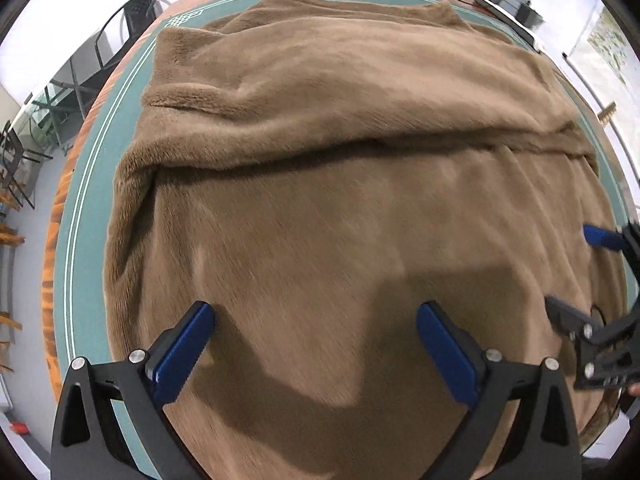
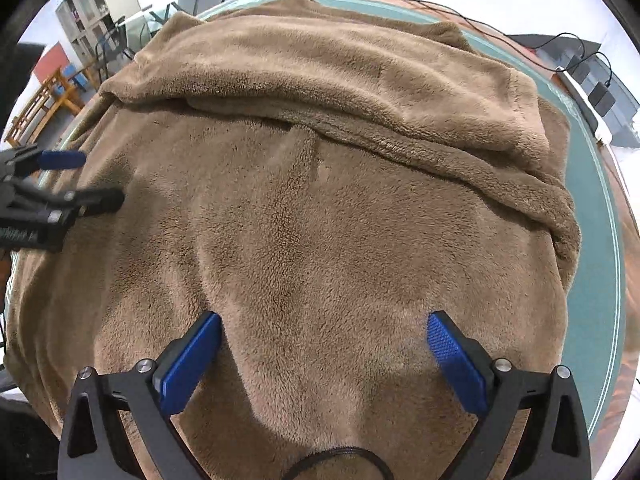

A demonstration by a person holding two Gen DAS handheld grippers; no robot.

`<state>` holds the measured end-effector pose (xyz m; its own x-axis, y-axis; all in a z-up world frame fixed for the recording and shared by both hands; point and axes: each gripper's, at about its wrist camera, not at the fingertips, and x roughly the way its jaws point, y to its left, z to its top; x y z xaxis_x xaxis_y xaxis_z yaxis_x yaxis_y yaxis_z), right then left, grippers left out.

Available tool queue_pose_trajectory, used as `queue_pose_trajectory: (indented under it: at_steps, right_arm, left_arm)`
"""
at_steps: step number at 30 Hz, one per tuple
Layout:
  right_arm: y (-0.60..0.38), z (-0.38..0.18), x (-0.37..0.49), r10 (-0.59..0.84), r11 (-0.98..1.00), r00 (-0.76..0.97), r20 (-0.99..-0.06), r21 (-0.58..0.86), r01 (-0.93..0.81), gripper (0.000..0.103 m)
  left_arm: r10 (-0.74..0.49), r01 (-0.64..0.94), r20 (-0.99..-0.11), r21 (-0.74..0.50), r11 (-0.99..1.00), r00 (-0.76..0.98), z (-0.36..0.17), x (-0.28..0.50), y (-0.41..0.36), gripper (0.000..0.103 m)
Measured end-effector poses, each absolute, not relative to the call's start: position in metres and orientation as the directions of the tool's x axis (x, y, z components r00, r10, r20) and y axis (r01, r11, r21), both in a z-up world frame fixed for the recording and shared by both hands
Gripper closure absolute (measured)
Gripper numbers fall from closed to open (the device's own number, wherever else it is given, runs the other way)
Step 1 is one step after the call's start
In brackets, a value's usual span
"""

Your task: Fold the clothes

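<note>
The brown fleece garment (image 1: 340, 216) lay spread over the round table with the green mat (image 1: 86, 200), and a band of it on the far side was already turned back over the rest, so at least one fold was in place. The left gripper (image 1: 316, 344) and the right gripper (image 2: 324, 352) both hovered above the near part of the cloth with jaws wide apart and nothing between them. Probably they stood side by side so each could take one part of the near edge.
</note>
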<state>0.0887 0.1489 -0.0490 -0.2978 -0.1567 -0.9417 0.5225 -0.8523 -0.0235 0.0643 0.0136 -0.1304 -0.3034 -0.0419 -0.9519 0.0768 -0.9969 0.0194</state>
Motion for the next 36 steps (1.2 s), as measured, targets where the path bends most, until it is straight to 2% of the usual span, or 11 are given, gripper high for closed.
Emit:
queue_pose_trajectory:
  at_steps: [2, 7, 19, 27, 32, 36]
  right_arm:
    - [0.152, -0.046, 0.088, -0.174, -0.856, -0.296, -0.939, -0.004, 0.517, 0.000]
    - [0.186, -0.023, 0.099, -0.320, -0.865, -0.311, -0.895, 0.143, 0.481, 0.000]
    - [0.266, 0.030, 0.190, -0.364, -0.834, -0.418, -0.832, 0.091, 0.545, 0.000]
    - [0.311, 0.027, 0.261, -0.354, -0.740, -0.322, -0.878, 0.053, 0.670, 0.000]
    - [0.341, 0.043, 0.279, -0.367, -0.765, -0.327, -0.871, 0.083, 0.639, 0.000]
    - [0.362, 0.074, 0.283, -0.428, -0.786, -0.359, -0.829, 0.145, 0.601, 0.000]
  left_arm:
    - [-0.049, 0.062, -0.949, 0.031, -0.998, -0.312, -0.126, 0.073, 0.023, 0.001]
    - [-0.064, 0.039, -0.940, 0.054, -0.998, -0.335, -0.115, 0.097, 0.044, 0.001]
    - [-0.042, 0.005, -0.932, 0.043, -0.999, -0.361, -0.098, 0.149, 0.095, 0.001]
    - [-0.061, -0.018, -0.938, 0.071, -0.997, -0.340, -0.097, 0.163, 0.106, 0.001]
    - [-0.077, 0.000, -0.937, 0.082, -0.997, -0.342, -0.096, 0.167, 0.103, 0.001]
    - [-0.091, 0.015, -0.935, 0.091, -0.996, -0.343, -0.096, 0.170, 0.101, 0.001]
